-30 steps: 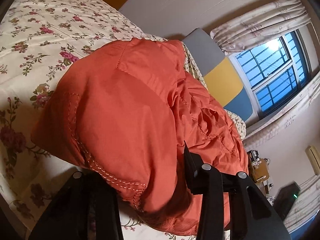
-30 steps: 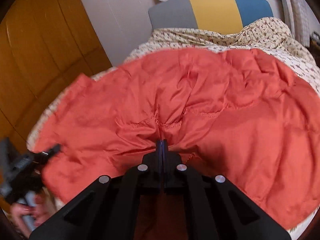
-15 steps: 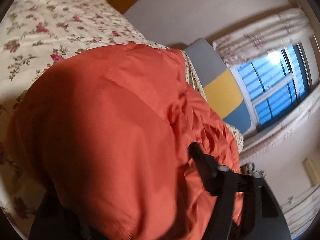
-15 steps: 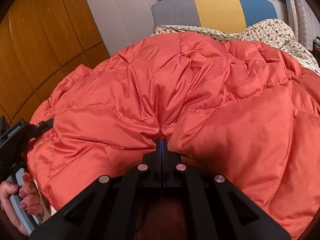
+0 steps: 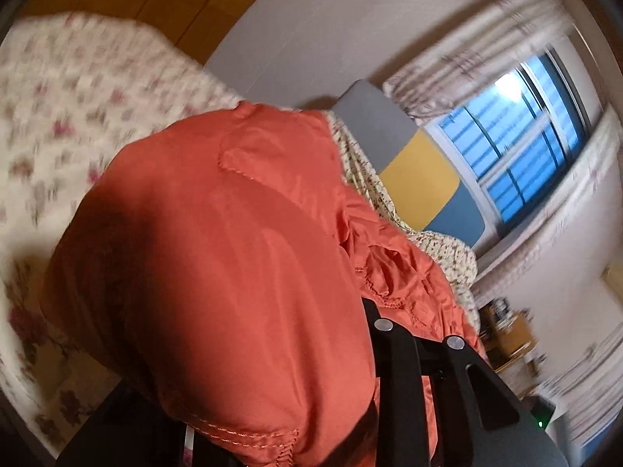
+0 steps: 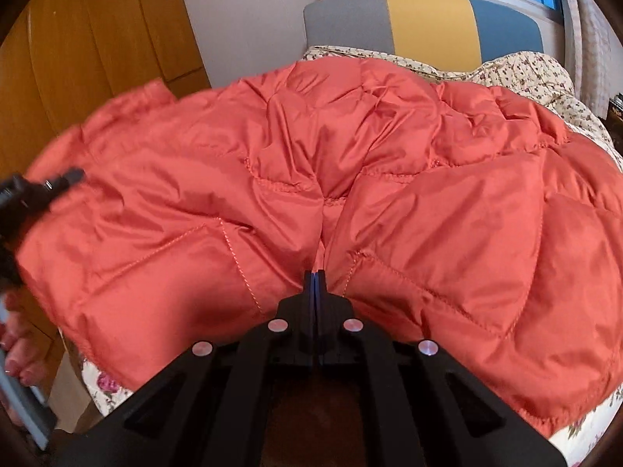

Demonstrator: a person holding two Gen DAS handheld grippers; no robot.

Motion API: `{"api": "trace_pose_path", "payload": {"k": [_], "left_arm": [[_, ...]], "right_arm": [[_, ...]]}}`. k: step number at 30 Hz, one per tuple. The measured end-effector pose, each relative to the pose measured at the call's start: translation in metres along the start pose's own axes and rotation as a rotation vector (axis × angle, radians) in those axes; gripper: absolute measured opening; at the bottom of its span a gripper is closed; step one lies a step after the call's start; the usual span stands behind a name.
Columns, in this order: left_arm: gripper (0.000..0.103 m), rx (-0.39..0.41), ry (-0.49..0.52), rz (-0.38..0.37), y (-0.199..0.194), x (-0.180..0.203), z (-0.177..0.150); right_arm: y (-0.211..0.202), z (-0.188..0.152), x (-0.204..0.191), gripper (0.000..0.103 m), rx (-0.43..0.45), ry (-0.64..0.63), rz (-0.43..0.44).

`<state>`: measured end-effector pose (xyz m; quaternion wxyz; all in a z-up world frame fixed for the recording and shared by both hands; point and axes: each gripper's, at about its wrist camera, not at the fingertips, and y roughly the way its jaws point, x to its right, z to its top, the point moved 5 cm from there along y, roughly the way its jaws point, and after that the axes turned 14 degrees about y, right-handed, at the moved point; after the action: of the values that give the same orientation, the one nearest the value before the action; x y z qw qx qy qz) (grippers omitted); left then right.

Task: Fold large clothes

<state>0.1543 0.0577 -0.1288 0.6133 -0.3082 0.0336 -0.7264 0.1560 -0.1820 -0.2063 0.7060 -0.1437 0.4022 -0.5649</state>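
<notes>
A large orange quilted jacket lies spread across the floral bed. My right gripper is shut on a pinch of the jacket's near edge, the fabric bunching at the fingertips. In the left wrist view the jacket drapes over my left gripper and hides the gap between its fingers; only the right finger shows. The left gripper also shows at the far left of the right wrist view, at the jacket's left edge.
The floral bedsheet shows to the left of the jacket. A grey, yellow and blue headboard stands behind, under a window. Wooden wardrobe doors stand at the left.
The jacket has been pulled and spread wider across the bed. The left gripper has swung, with the fabric staying draped over it. The right gripper stays clamped.
</notes>
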Motion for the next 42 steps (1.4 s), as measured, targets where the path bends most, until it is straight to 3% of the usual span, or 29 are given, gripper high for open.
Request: {"api": "trace_pose_path", "payload": {"k": [5,8,13,15,19,22,24,27,29,30,33,37,42], "left_arm": [[0.026,0.049,0.227,0.069,-0.010,0.048,0.018],[0.026,0.068,0.336,0.109,-0.012,0.071,0.026],[0.026,0.087,0.442,0.134,-0.012,0.095,0.032],[0.026,0.093,0.474,0.137,-0.010,0.103,0.029],[0.029,0.106,0.647,0.188,-0.009,0.135,0.024],[0.030,0.096,0.813,0.241,-0.002,0.161,0.021],[0.030,0.086,0.880,0.250,0.002,0.177,0.021],[0.030,0.083,0.922,0.257,0.008,0.192,0.021],[0.035,0.086,0.928,0.246,0.011,0.201,0.018],[0.037,0.086,0.926,0.229,0.014,0.206,0.017],[0.044,0.097,0.930,0.196,0.013,0.222,0.010],[0.053,0.125,0.940,0.100,0.013,0.246,-0.001],[0.053,0.125,0.946,-0.021,0.023,0.267,-0.018]], "right_arm": [[-0.005,0.003,0.013,0.001,-0.017,0.103,0.075],[-0.032,0.006,0.023,0.008,0.018,0.199,0.150],[-0.019,-0.014,0.020,0.007,-0.057,0.081,0.088],[-0.014,-0.012,0.025,0.003,-0.065,0.117,0.099],[-0.027,-0.007,0.036,0.004,-0.086,0.186,0.173],[-0.064,0.004,0.060,0.015,0.014,0.255,0.193],[-0.096,0.014,0.086,0.026,0.120,0.272,0.133],[-0.124,0.019,0.126,0.026,0.195,0.288,0.021],[-0.127,0.016,0.150,0.022,0.182,0.317,-0.030],[-0.129,0.012,0.156,0.016,0.175,0.342,-0.035],[-0.124,0.008,0.179,0.015,0.146,0.398,-0.021],[-0.129,0.002,0.177,0.015,0.150,0.393,-0.027],[-0.138,-0.002,0.175,0.016,0.158,0.435,-0.011]]}}
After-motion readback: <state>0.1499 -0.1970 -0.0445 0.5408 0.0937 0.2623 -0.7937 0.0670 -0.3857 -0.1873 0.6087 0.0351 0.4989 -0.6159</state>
